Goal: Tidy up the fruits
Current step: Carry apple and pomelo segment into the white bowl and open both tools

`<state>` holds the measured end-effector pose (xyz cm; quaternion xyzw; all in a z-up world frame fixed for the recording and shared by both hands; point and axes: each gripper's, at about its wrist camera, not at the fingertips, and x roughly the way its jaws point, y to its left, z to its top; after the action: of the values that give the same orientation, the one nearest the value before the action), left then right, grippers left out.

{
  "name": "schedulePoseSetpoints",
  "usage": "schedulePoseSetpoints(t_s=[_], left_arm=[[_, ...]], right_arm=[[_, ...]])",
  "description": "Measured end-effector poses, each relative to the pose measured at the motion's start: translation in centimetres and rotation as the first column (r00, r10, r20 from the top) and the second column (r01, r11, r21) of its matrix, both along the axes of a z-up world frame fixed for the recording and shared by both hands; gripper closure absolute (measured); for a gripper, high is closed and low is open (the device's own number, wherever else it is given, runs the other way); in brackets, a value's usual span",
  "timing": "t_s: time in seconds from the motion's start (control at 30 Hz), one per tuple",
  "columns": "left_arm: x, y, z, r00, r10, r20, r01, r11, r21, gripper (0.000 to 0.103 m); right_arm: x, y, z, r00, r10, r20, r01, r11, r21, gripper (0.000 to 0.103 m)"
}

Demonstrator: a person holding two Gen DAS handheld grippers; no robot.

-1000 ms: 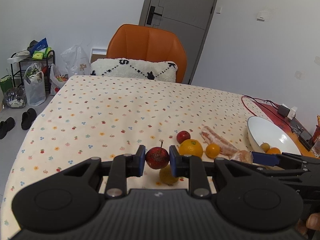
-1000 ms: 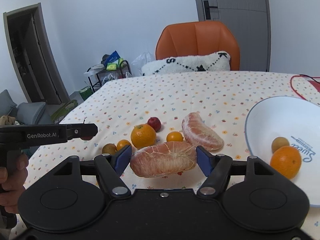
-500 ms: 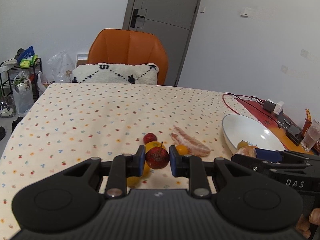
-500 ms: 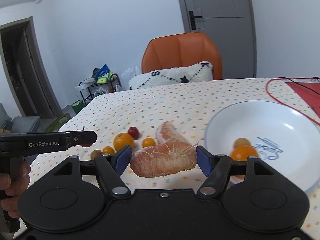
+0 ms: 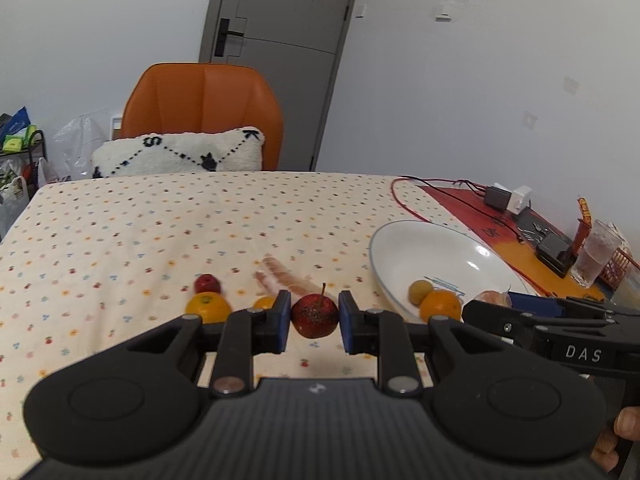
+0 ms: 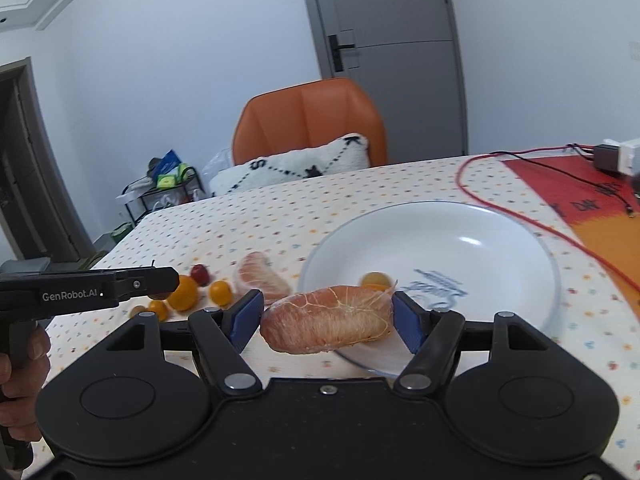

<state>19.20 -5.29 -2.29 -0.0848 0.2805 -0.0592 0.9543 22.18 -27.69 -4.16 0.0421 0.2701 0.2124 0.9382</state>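
Right now the left tool [image 5: 311, 322] is clenched on a small dark-red apple [image 5: 314, 315], its stem pointing up, held above the surface [image 5: 120, 232] in front of the white plate [image 5: 460, 252]. The right tool [image 6: 327, 320] grips a peeled grapefruit segment [image 6: 326, 319] crosswise between its blue pads [image 6: 408, 322], over the near rim of that plate.

On the plate lie an orange [image 5: 440, 305] and, touching it on the far side, a small yellowish-brown fruit [image 5: 418, 292]. The fruit not yet on the plate lies to the left of it on the dotted cloth: a second grapefruit segment [image 6: 262, 278], a small tangerine [image 6: 220, 292], a bigger orange [image 6: 183, 293], a little red apple [image 6: 200, 274] just behind that orange, and two small fruits [image 6: 154, 309] partly hidden under the left tool's arm in the right wrist view.

A red wire [image 6: 520, 216] loops past the plate's far side toward a red-and-orange mat [image 5: 500, 228] carrying small electronics. A glass [image 5: 596, 254] stands at the right edge. At the far end of the surface sits an orange chair [image 5: 200, 108] with a white patterned cushion [image 5: 180, 154], and behind it a grey door [image 5: 288, 60].
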Motion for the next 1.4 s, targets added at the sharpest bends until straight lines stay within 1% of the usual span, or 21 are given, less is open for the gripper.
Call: schedulePoseSetpoints(t_s=[0.23,0.57,0.63,0.67,0.7,0.83,0.9,1.03,1.17,1.3,1.37,1.4], left_arm=[[0.7,-2.7,0.1,0.999,-0.045,-0.003,0.045,0.999,0.011,0.080],[2.1,-5.7,-0.3,0.996,-0.082,-0.024,0.083,0.996,0.046,0.080],[2.4,-6.3,-0.5,0.996,-0.087,-0.030,0.089,0.995,0.051,0.080],[2.6,-6.6,-0.6,0.995,-0.090,-0.034,0.092,0.994,0.054,0.080],[2.7,-6.9,-0.7,0.995,-0.094,-0.037,0.096,0.994,0.057,0.080],[3.2,-7.8,-0.9,0.993,-0.105,-0.048,0.108,0.992,0.067,0.080],[3.5,-8.2,-1.0,0.993,-0.110,-0.051,0.114,0.991,0.071,0.080],[3.9,-9.3,-0.8,0.989,-0.139,-0.046,0.142,0.987,0.073,0.080],[4.2,-10.8,-0.8,0.984,-0.173,-0.050,0.177,0.982,0.071,0.079],[4.3,-12.0,-1.0,0.978,-0.201,-0.056,0.204,0.976,0.070,0.079],[4.2,-12.3,-0.9,0.978,-0.203,-0.045,0.206,0.975,0.077,0.075],[4.1,-12.4,-0.9,0.977,-0.208,-0.048,0.211,0.974,0.077,0.075]], right_arm=[[0.4,-2.6,-0.4,0.998,-0.055,-0.002,0.055,0.998,0.009,0.036],[1.1,-5.2,-1.1,0.996,-0.083,-0.012,0.083,0.996,0.036,0.038],[1.5,-5.6,-1.3,0.997,-0.071,-0.022,0.072,0.996,0.052,0.055],[1.8,-5.8,-1.4,0.997,-0.070,-0.033,0.071,0.996,0.055,0.060],[2.0,-5.9,-1.6,0.997,-0.071,-0.039,0.073,0.996,0.052,0.066],[2.9,-6.7,-2.7,0.994,-0.087,-0.066,0.090,0.995,0.048,0.067],[2.8,-7.1,-2.9,0.995,-0.076,-0.060,0.080,0.994,0.068,0.068],[2.8,-7.8,-2.7,0.995,-0.077,-0.058,0.081,0.994,0.079,0.067],[2.6,-8.4,-2.4,0.996,-0.071,-0.060,0.077,0.992,0.098,0.064],[2.2,-8.9,-2.1,0.997,-0.061,-0.050,0.066,0.992,0.111,0.058],[2.0,-9.0,-2.1,0.998,-0.053,-0.044,0.057,0.992,0.111,0.056],[1.9,-9.0,-2.0,0.998,-0.050,-0.041,0.054,0.993,0.109,0.055]])
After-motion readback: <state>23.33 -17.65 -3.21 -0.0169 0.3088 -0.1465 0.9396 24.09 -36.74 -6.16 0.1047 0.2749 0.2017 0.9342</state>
